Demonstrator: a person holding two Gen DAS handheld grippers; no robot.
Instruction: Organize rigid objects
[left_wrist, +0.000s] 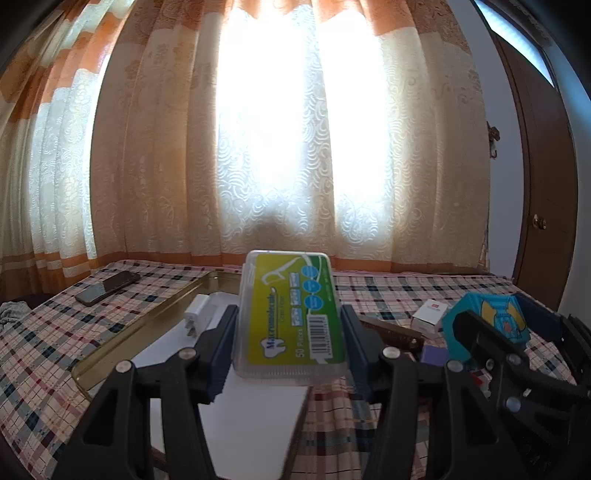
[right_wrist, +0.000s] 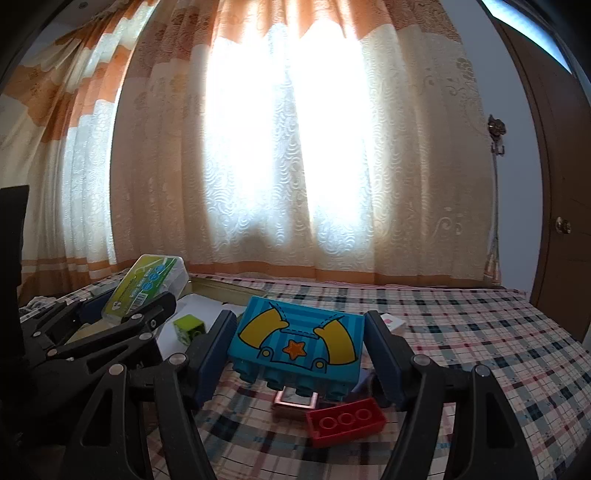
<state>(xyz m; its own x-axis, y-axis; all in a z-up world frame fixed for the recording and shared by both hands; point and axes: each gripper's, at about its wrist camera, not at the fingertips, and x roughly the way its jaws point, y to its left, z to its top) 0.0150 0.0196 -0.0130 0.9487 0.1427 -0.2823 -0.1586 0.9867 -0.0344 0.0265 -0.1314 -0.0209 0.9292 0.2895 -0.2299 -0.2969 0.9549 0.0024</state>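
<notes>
Above a plaid-covered surface before a sunlit orange-and-cream curtain, the left gripper has its jaws clamped on a clear floss-pick box with a green and yellow label, holding it tilted in the air over a gold-rimmed tray. A white sheet lies in the tray, and a white charger plug rests at its far end. A dark phone lies on the cloth to the far left, well apart from the tray. To the right, the right gripper has its jaws clamped on a blue toy block printed with yellow sleeves and an orange star, lifted clear of the cloth. Beneath it lie a red brick and a pink metal clasp, just beside each other. A small green cube sits on the white sheet between the two grippers. A brown door stands at the far right.
</notes>
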